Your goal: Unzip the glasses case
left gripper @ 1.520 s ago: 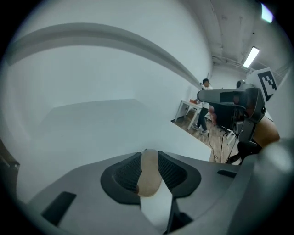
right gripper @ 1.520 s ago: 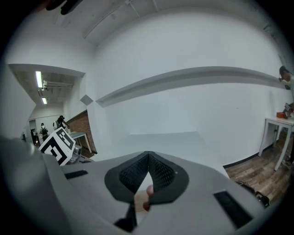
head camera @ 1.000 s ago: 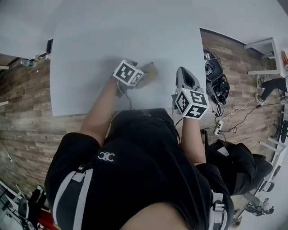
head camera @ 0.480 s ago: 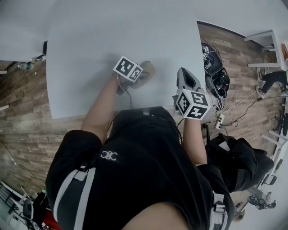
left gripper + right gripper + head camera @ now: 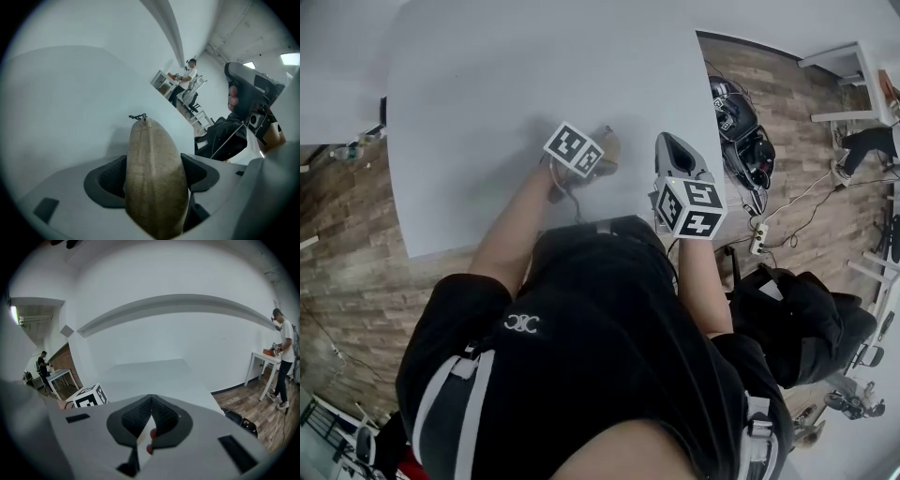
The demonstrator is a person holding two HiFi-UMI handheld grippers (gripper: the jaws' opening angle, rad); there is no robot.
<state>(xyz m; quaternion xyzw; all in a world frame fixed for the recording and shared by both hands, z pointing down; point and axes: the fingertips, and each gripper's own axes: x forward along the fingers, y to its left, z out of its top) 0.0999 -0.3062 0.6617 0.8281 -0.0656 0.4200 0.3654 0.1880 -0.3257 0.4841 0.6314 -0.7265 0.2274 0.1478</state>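
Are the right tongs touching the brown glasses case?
Apart. In the head view, a strip of bare white table separates the shut right tongs from the tan fabric glasses case.

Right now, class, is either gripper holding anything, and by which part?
Nothing is held yet. The left gripper, jaws just opened wider, straddles the tan fabric glasses case, apparently unclamped; the right gripper is shut, empty.

Plain white flat-topped bench point(image 5: 487, 112) stands on a brown wood-plank floor point(image 5: 356, 272). On the floor just right of the bench: black rounded gear point(image 5: 741, 141), kind not resolvable, and a white power strip point(image 5: 758, 246) with trailing cables. In the background, a person in a white shirt point(image 5: 282, 357) stands at a small white side table point(image 5: 260, 357).
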